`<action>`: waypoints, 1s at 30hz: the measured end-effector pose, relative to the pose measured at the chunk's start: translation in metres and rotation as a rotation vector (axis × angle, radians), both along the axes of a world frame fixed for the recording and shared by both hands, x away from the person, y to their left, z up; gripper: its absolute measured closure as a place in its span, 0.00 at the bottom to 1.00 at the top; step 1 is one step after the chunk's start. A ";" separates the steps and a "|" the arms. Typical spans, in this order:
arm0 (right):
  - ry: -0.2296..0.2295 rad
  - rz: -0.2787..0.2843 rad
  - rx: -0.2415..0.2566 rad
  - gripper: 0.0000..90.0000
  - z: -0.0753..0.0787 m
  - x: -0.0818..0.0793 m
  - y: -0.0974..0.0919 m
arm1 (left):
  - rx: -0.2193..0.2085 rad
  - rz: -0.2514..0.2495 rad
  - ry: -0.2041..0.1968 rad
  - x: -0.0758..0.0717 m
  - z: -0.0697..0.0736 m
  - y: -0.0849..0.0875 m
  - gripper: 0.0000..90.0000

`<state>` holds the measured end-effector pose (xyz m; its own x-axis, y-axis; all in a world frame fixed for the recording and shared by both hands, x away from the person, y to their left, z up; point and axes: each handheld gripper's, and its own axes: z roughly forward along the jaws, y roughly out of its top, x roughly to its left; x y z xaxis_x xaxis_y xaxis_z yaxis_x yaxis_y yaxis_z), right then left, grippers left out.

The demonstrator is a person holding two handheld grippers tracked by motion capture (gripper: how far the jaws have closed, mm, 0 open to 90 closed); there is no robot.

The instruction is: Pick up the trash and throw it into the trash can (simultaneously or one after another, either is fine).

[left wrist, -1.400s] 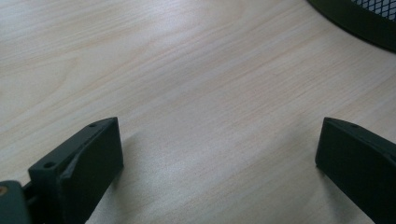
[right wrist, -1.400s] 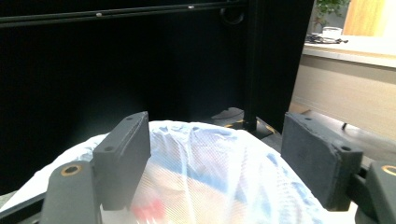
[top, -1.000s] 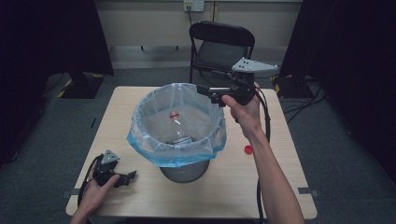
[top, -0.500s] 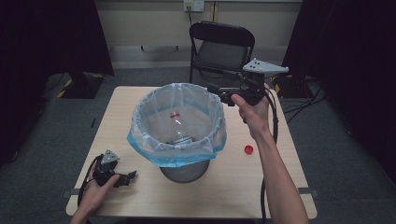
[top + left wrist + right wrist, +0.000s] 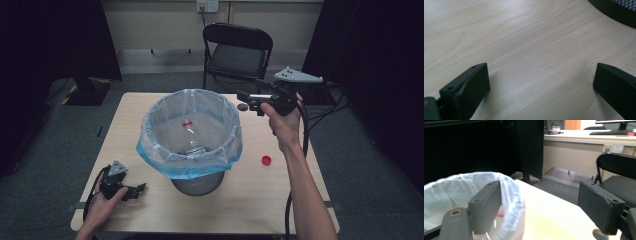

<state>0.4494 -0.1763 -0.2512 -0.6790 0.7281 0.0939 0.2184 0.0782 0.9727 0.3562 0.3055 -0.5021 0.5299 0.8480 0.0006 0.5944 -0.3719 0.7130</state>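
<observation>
Centrally, bin point(image 5: 197, 182) wears blue-rimmed liner point(image 5: 165, 120).

Wooden table point(image 5: 150, 125), lined bin point(image 5: 192, 135), red cap point(image 5: 266, 160)

Both grippers, left gripper point(image 5: 131, 190) and right gripper point(image 5: 248, 100), are black with blocky fingers point(image 5: 486, 206), grey three-cornered top plates and trailing black cables; forearms bare.

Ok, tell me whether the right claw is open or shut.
Open: the right claw has its jaws wide apart, with nothing between them.
</observation>
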 end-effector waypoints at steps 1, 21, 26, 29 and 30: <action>0.004 -0.009 0.000 0.21 -0.002 0.000 -0.003 | 0.000 0.000 0.000 0.000 0.000 0.000 0.00; 0.102 -0.157 -0.042 0.30 -0.062 -0.012 -0.059 | 0.001 0.002 0.000 0.000 0.000 0.000 0.00; 0.143 -0.144 -0.053 0.32 -0.083 -0.015 -0.066 | 0.000 0.003 -0.001 0.000 0.000 0.000 0.00; 0.166 -0.151 -0.064 0.31 -0.095 -0.016 -0.069 | -0.001 0.004 -0.001 0.000 0.000 0.000 0.00; 0.166 -0.151 -0.064 0.31 -0.095 -0.016 -0.069 | -0.001 0.004 -0.001 0.000 0.000 0.000 0.00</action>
